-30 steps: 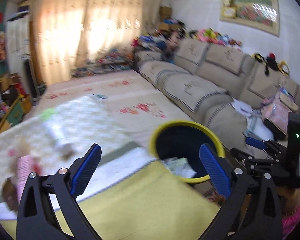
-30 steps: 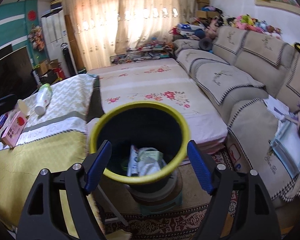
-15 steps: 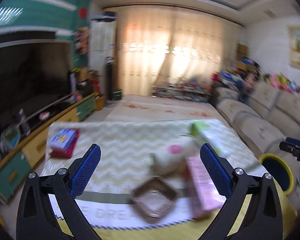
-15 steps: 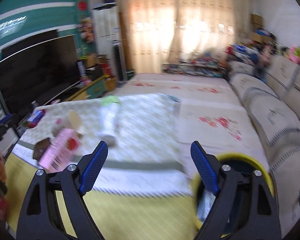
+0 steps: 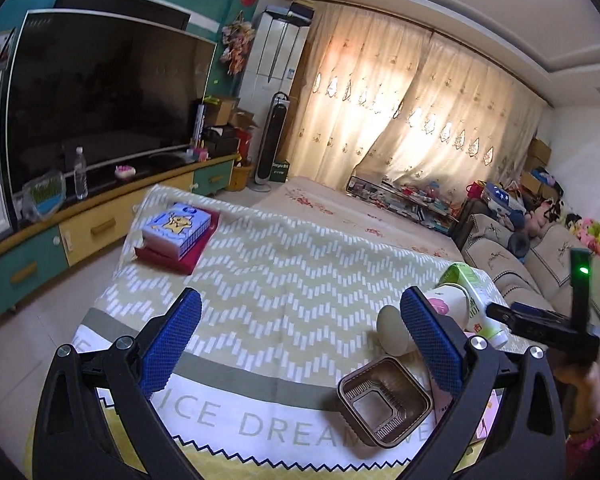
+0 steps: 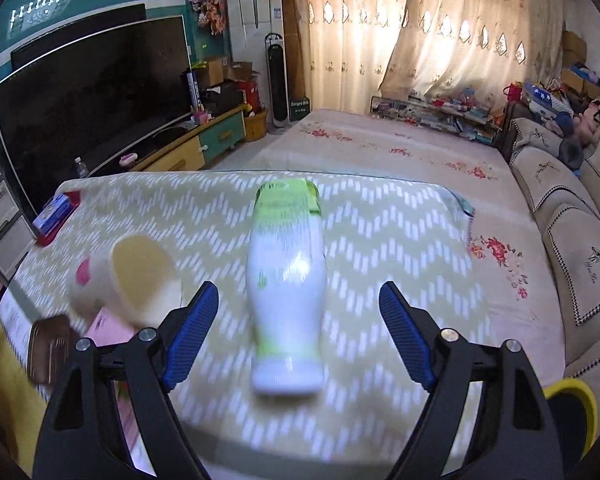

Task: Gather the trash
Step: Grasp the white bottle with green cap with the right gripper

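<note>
**Now lining up on the bottle**

Right gripper (image 6: 299, 336), wide open and empty, points at the white-green bottle (image 6: 286, 292) lying just ahead between its fingers. Left gripper (image 5: 298, 344) is open, empty; foil tray (image 5: 384, 400) at its right finger. Next: advance, close.

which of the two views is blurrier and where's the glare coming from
The right wrist view is blurrier: the white and green bottle and paper cup smear with motion, while the right gripper stays crisp. The left wrist view is mostly sharp, the foil tray clear. In both, backlit curtains blow out, and the fisheye bends the TV.
</note>
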The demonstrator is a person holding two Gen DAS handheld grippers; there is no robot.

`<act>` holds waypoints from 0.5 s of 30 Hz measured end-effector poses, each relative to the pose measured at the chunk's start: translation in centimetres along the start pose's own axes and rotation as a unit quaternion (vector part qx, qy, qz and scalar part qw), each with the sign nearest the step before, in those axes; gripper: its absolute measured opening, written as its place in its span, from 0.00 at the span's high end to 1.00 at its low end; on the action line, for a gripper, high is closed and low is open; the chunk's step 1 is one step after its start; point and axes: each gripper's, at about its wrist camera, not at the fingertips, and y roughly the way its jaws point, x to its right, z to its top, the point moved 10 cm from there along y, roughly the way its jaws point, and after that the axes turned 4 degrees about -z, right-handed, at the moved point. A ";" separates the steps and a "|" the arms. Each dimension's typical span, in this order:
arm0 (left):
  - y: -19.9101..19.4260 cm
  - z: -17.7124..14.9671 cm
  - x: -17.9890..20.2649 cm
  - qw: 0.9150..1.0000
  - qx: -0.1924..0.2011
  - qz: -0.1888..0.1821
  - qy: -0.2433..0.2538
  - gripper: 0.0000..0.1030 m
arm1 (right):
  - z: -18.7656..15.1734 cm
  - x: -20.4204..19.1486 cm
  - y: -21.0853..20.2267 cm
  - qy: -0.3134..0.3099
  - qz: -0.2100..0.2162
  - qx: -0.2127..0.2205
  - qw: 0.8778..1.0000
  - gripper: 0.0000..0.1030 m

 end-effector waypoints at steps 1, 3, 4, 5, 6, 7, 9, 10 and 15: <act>0.0 0.0 -0.2 1.000 0.001 0.001 -0.004 0.05 | 0.3 -0.1 0.6 -0.001 0.001 -0.008 1.000 0.26; -0.2 0.1 -0.3 1.000 0.005 0.001 -0.010 0.05 | 1.4 -0.4 2.0 -0.012 -0.013 -0.021 1.000 0.29; -0.2 0.2 -0.4 1.000 0.007 0.001 -0.011 0.05 | 1.6 -0.5 2.4 -0.018 -0.020 -0.026 0.999 0.30; -0.2 0.2 -0.5 1.000 0.008 0.003 -0.012 0.05 | 2.2 -0.6 3.1 -0.027 -0.027 -0.038 0.999 0.31; -0.2 0.3 -0.5 1.000 0.009 0.003 -0.012 0.05 | 2.5 -1.0 3.9 -0.032 -0.024 -0.051 0.998 0.32; -0.1 0.2 -0.5 1.000 0.008 0.002 -0.012 0.05 | 2.6 -1.0 4.2 -0.033 -0.022 -0.059 0.997 0.35; 0.1 -0.1 -0.2 1.000 0.001 0.001 -0.010 0.05 | 3.0 -1.3 5.4 -0.041 -0.021 -0.091 0.995 0.35; 0.1 -0.1 -0.1 1.000 -0.001 0.001 -0.009 0.05 | 3.1 -1.4 5.8 -0.043 -0.021 -0.101 0.994 0.36; 0.4 -0.6 0.7 1.000 -0.008 -0.002 0.005 0.05 | 3.0 -1.9 7.7 -0.055 -0.025 -0.144 0.988 0.38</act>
